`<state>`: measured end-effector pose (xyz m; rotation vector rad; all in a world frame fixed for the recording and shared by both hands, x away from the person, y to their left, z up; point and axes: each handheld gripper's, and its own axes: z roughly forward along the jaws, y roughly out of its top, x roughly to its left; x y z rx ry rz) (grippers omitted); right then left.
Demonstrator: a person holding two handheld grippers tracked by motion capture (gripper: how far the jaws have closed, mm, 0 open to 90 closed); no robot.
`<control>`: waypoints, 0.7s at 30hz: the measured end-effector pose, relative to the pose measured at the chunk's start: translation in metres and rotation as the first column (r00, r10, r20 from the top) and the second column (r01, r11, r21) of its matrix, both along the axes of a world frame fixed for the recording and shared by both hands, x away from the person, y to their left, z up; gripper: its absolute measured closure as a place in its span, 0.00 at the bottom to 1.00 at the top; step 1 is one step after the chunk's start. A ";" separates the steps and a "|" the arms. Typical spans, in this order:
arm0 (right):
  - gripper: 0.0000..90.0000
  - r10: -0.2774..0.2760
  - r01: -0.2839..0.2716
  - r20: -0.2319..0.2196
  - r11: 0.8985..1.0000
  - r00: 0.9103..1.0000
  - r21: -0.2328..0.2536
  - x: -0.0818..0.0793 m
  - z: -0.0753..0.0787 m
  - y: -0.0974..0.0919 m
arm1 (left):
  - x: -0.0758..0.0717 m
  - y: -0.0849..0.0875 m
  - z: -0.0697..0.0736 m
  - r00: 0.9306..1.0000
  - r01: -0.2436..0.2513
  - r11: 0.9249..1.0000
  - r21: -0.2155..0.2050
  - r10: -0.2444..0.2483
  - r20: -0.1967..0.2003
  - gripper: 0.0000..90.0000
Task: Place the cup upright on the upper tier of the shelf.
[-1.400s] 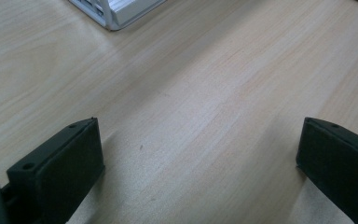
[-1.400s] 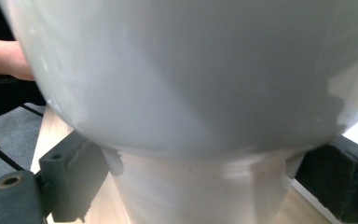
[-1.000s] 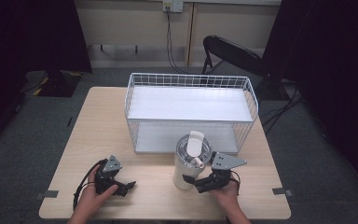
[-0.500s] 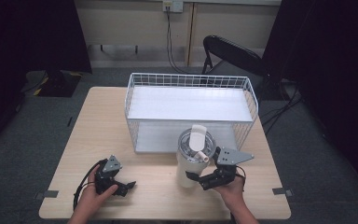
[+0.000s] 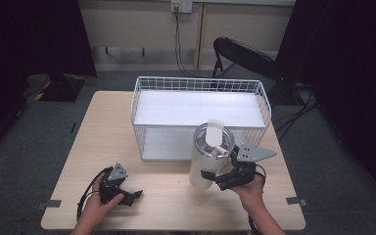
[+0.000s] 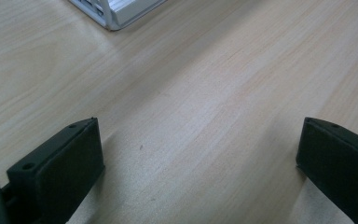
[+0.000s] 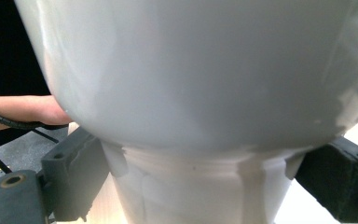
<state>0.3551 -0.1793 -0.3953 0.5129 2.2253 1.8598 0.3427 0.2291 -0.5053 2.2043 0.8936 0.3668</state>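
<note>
R claw (image 5: 214, 179) clamped smooth white tapered tumbler (image 5: 209, 156) at narrow base; L claw (image 5: 133, 196) gaped over woodgrain bench (image 5: 176, 205).

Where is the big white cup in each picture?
High view: the white cup is right of centre, in front of the wire basket, with the right tool clamped on its narrow base.
Right gripper view: the cup looms across the top, its base between the jaws.
Left gripper view: table between the open left tool.
Shared landmark: the wooden table.
</note>
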 end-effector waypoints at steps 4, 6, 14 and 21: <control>0.11 0.001 -0.001 -0.002 1.000 1.000 0.014 0.002 0.009 -0.003 | 0.000 0.000 0.000 1.000 0.001 1.000 -0.001 -0.001 -0.001 0.00; 0.11 -0.001 0.001 -0.002 1.000 1.000 0.015 0.003 0.014 -0.004 | 0.000 0.000 0.000 1.000 0.001 1.000 0.000 -0.001 0.000 0.00; 0.11 -0.002 0.002 -0.006 1.000 1.000 0.018 0.006 0.029 -0.007 | 0.000 0.000 0.000 1.000 0.000 1.000 0.000 0.000 0.000 0.00; 0.12 0.001 0.000 -0.009 0.999 1.000 0.035 0.009 0.044 -0.007 | 0.000 0.000 0.000 1.000 0.001 1.000 0.000 -0.001 0.000 0.00</control>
